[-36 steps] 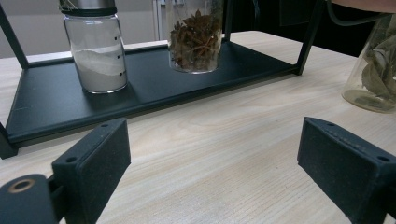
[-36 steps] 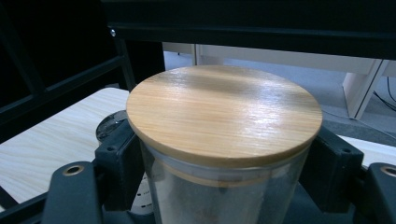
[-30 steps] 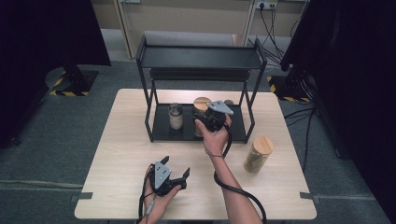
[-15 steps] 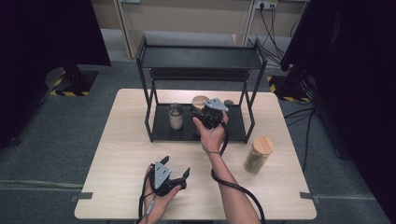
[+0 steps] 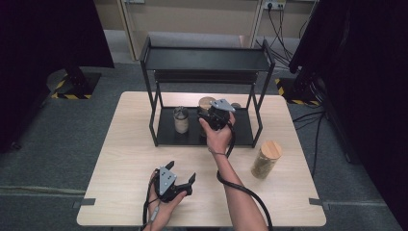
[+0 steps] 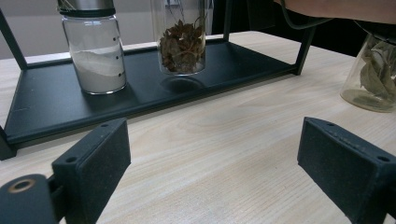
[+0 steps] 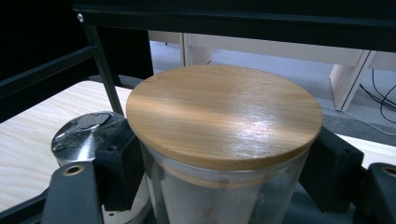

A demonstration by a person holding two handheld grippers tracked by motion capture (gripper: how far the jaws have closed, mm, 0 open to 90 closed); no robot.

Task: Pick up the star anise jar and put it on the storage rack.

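A glass jar with a wooden lid (image 5: 207, 102) (image 7: 224, 112) stands on the bottom tier of a black shelf rack (image 5: 204, 57); the left gripper view shows it holds star anise (image 6: 182, 42). My right gripper (image 5: 214, 115) (image 7: 224, 177) is shut on this jar, a jaw pressed against each side of the glass just under the lid. A metal-capped shaker of white powder (image 5: 181, 119) (image 6: 95, 51) (image 7: 84, 133) stands to its left on the same tier. My left gripper (image 5: 181, 171) (image 6: 212, 158) rests open near the table's front edge, nothing between its jaws.
A second wooden-lidded jar of leaves (image 5: 266, 159) (image 6: 373, 74) stands on the light wooden table (image 5: 125, 144) to the right of the rack. The rack's uprights and upper tier close in over the jars. The right gripper's cable trails along the forearm.
The right gripper has shifted slightly left and deeper into the rack around the wooden-lidded jar. The left gripper has not moved.
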